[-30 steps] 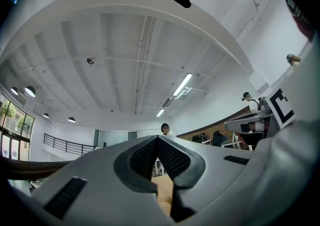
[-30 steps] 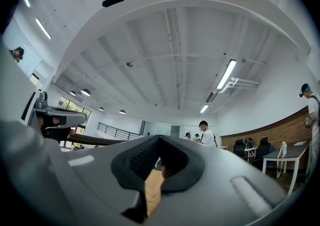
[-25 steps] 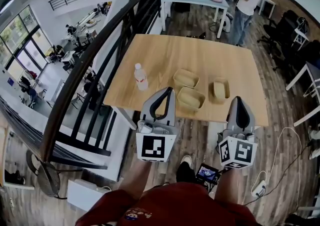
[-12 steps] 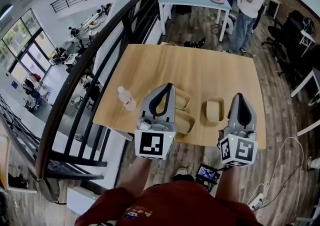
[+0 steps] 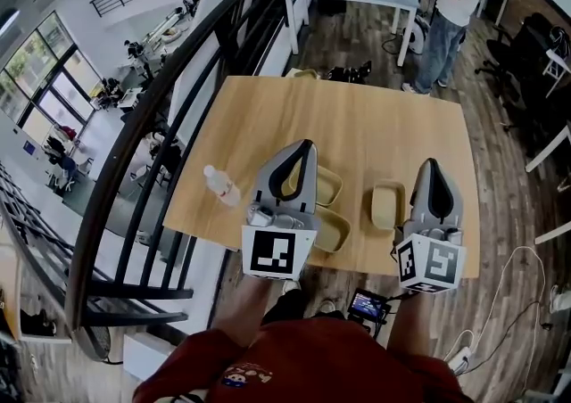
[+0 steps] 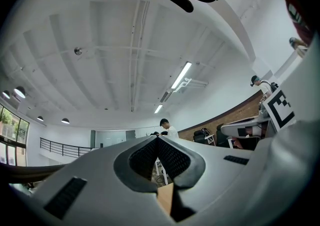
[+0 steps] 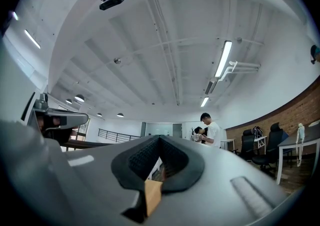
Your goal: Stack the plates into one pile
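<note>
You have stepped closer: your left gripper [image 5: 305, 146] and right gripper [image 5: 432, 164], jaws closed and empty, now reach over the desk's [image 5: 357, 120] near edge. The three plates [image 5: 388, 205] lie unstacked there.

Three shallow tan plates lie unstacked mid-frame on the worktop [image 5: 268, 116]: upper plate [image 5: 329, 181] just beside lower plate [image 5: 333, 231], right plate [image 5: 387, 205] apart.
</note>
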Demonstrator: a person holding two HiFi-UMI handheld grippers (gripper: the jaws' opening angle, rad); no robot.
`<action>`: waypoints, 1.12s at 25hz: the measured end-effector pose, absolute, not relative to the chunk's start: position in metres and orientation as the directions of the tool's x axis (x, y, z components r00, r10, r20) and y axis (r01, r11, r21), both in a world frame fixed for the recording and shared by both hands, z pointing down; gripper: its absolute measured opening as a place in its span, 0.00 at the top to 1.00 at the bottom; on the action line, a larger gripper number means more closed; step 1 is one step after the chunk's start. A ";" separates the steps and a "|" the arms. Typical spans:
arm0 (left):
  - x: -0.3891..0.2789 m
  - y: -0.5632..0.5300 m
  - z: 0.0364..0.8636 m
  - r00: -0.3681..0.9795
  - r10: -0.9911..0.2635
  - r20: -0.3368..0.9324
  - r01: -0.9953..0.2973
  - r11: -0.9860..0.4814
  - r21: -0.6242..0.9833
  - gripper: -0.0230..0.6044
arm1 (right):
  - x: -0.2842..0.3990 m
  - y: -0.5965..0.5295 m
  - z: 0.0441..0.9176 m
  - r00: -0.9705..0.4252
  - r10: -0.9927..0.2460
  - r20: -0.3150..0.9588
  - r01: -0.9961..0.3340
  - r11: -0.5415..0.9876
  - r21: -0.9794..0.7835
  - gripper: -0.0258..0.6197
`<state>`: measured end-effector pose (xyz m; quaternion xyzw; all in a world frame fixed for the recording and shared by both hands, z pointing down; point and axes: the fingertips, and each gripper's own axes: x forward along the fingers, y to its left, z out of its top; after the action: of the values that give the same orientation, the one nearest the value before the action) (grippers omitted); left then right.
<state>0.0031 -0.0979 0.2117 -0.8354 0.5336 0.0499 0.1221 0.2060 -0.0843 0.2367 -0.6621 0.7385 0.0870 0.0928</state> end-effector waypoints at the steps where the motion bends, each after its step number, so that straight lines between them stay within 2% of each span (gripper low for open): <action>1: 0.001 -0.105 0.213 0.429 -0.878 -0.213 -0.902 -0.405 -0.147 0.96 | 0.205 -0.092 0.238 -0.101 -0.963 -0.251 -0.995 0.104 0.004 0.95; 15: -0.048 -0.170 0.201 0.481 -0.845 -0.233 -0.876 -0.471 -0.102 0.96 | 0.151 -0.138 0.207 -0.052 -0.960 -0.275 -0.998 0.041 0.049 0.95; 28: -0.040 -0.191 0.215 0.462 -0.865 -0.199 -0.887 -0.455 -0.080 0.96 | 0.161 -0.162 0.219 -0.067 -0.963 -0.260 -0.998 0.062 0.029 0.95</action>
<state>-0.0402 -0.1914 0.2146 -0.8505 0.5148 0.0648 0.0860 0.1608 -0.1625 0.2189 -0.6776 0.7235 0.1005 0.0856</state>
